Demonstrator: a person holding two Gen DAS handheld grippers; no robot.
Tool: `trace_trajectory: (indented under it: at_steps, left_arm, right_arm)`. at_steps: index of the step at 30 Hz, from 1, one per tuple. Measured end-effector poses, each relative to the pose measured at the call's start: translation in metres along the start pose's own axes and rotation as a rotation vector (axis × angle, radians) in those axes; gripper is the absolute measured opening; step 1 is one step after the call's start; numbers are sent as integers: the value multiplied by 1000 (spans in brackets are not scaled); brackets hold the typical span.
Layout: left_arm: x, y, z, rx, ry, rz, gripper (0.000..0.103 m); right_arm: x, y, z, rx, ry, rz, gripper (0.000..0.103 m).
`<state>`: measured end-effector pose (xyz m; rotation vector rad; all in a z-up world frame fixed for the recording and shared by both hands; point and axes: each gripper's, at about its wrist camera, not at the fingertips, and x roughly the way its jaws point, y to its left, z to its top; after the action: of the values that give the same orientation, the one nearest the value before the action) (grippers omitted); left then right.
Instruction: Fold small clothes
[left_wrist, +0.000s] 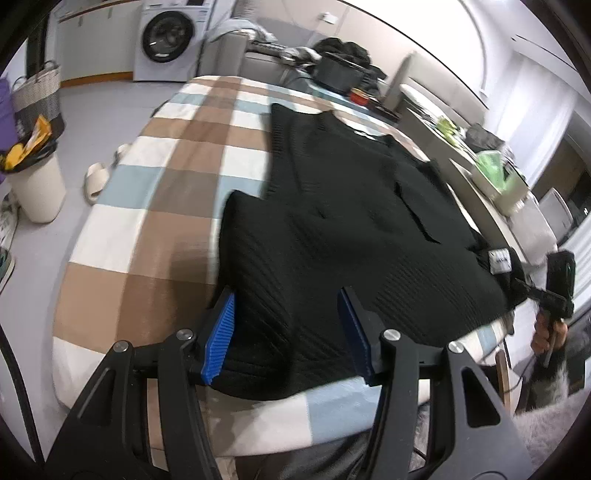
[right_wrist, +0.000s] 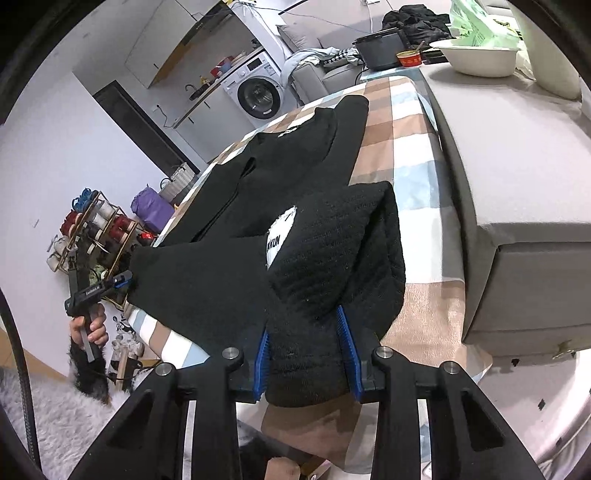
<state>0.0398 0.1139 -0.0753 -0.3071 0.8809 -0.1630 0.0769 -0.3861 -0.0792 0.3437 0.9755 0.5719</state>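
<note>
Black ribbed knit sweater (left_wrist: 351, 206) lies flat on checked tablecloth (left_wrist: 177, 162), both hem corners pinched by left gripper (left_wrist: 286, 332) and right gripper (right_wrist: 304, 354) for folding.

Even, soft indoor light is seen in both views, with only faint shadows. Strong fisheye bending and dark vignetting are shown at the edges. Slight motion blur is noticed in the left wrist view.

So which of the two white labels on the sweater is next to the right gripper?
The larger printed patch above the right gripper; the small neck label lies far off.
</note>
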Motion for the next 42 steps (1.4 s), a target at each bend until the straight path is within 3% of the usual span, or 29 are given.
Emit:
trace_trajectory:
  at_steps: [10,17,25,36,42]
  left_arm:
    - [-20,-26,-2,82,-20,-44,51]
    - [-13,-22,-5,49,19,-68,51]
    - [-12,-49,-14,174,71,-112,54]
    - [-8,-10,-11,65,87,20,54]
    - [-2,8,-13,42,125,50,54]
  right_arm:
    - [-1,-2,-1,13,-6,3,35]
    - [1,-1,-1,9,-3,0,36]
    - [4,0,1,3,1,-2,40]
    - [4,0,2,2,12,-6,40]
    - [4,0,2,-5,18,-12,40]
